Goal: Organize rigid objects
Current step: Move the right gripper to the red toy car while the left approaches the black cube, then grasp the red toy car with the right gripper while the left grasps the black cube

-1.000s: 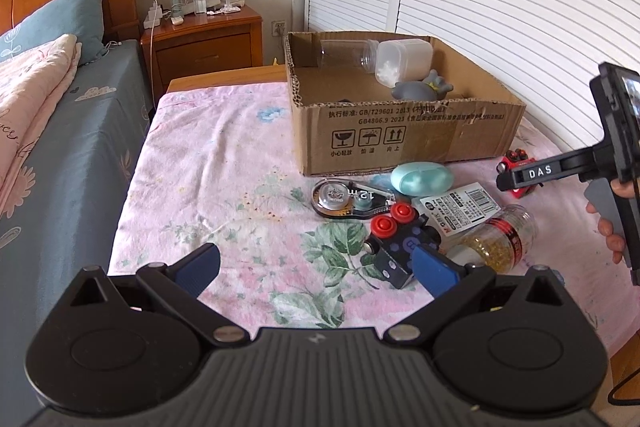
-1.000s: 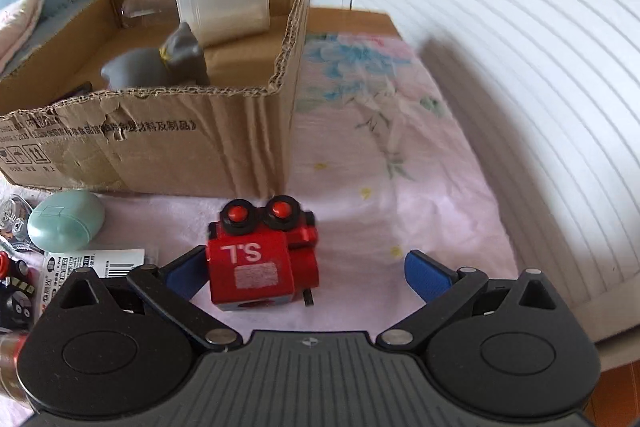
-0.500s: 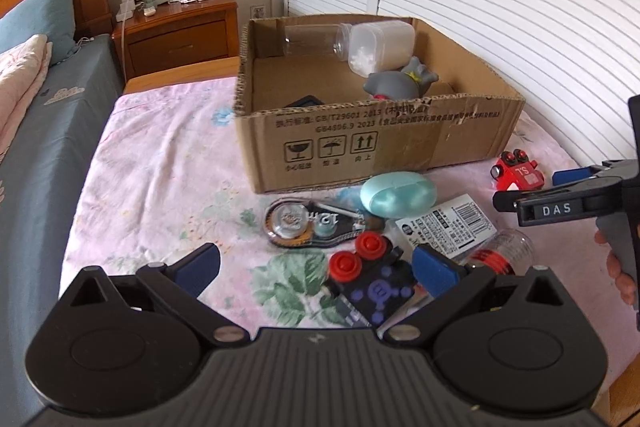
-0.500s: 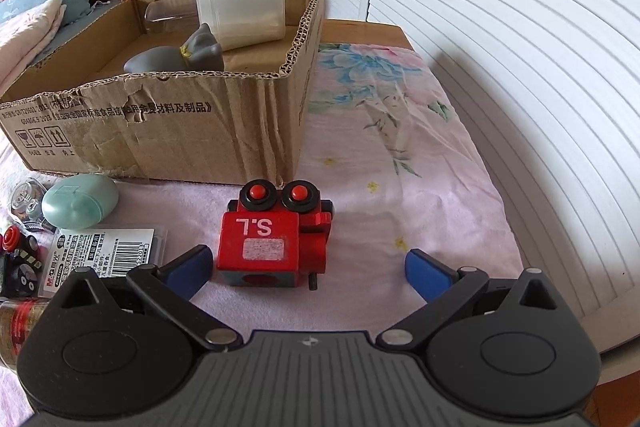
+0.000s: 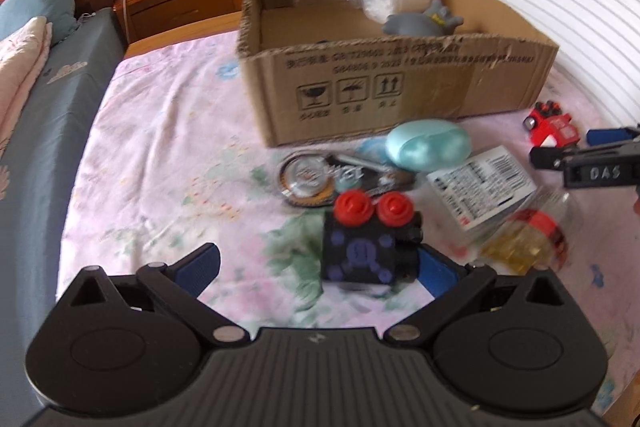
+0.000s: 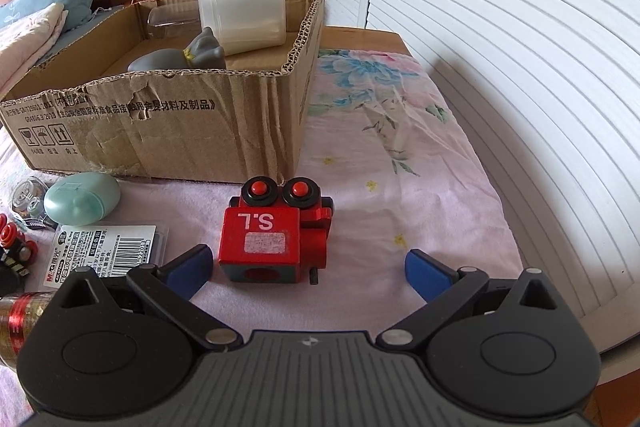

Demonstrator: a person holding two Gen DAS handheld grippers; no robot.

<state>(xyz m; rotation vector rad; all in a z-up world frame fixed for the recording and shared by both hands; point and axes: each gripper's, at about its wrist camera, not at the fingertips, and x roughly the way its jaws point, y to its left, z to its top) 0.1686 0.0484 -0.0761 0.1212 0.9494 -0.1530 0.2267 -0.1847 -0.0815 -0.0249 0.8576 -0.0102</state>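
- Left hand-held gripper (image 5: 316,265) is spread wide, the black toy train (image 5: 370,241) near its right finger.
- Right hand-held gripper (image 6: 308,267) is spread wide around the red toy train (image 6: 274,237), not touching.
- Cardboard box (image 6: 160,115) stands farther off on the bed, a grey toy (image 6: 180,57) inside.

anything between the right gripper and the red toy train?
Nothing. In the right wrist view, only bare pink floral bedsheet lies between the open right gripper and the red wooden toy train.

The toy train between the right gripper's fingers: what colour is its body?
Red toy train, white "S.L" lettering; clearest in the right wrist view.
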